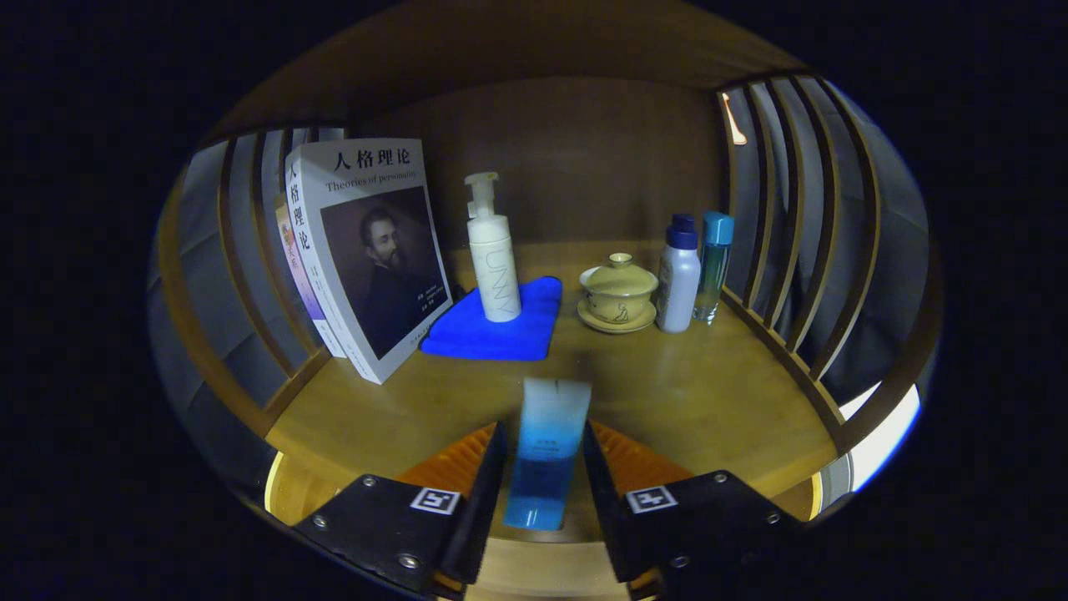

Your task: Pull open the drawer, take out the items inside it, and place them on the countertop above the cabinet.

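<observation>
My gripper (543, 431) is shut on a blue and white tube (552, 406), which stands up between the fingers over the front of the wooden countertop (684, 392). Both fingers press on the tube's sides; its lower end sits low between them, and I cannot tell whether it touches the wood. Beyond the fingers, a white pump bottle (493, 255) stands on a folded blue cloth (492, 330).
Books (367, 250) lean upright at the back left against the slatted side rail (242, 275). A lidded tea bowl on a saucer (618, 294), a white bottle with a blue cap (678, 275) and a slim blue bottle (714, 265) stand at the back right, near the right slatted rail (801, 275).
</observation>
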Available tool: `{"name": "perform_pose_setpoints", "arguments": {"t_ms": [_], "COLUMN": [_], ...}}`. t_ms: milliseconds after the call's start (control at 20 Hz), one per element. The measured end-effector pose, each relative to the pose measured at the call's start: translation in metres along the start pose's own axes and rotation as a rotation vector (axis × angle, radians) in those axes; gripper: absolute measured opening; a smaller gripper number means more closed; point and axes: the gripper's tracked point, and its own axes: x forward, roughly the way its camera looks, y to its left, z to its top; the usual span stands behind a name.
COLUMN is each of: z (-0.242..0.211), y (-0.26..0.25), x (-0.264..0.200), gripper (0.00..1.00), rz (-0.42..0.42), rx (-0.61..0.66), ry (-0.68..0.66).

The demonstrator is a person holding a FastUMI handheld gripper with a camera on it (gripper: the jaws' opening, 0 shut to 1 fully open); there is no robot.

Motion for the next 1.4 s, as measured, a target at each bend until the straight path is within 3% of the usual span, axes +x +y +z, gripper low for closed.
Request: {"name": "perform_pose_setpoints", "arguments": {"t_ms": [200, 550, 750, 1150, 1400], "z": [0.009, -0.004, -0.014, -0.049, -0.082], "y": [-0.003, 0.000, -0.014, 0.005, 0.017], "x": [-0.027, -0.093, -0.124, -0.189, -0.213], "gripper": [0.95, 0.95, 0.95, 0.95, 0.95], "rz": [-0.025, -0.029, -0.112, -0.101, -0.085], "rx": [-0.005, 0.039, 0.005, -0.086, -0.099], "ry": [-0.089, -0.253, -0.346, -0.472, -0.477]}}
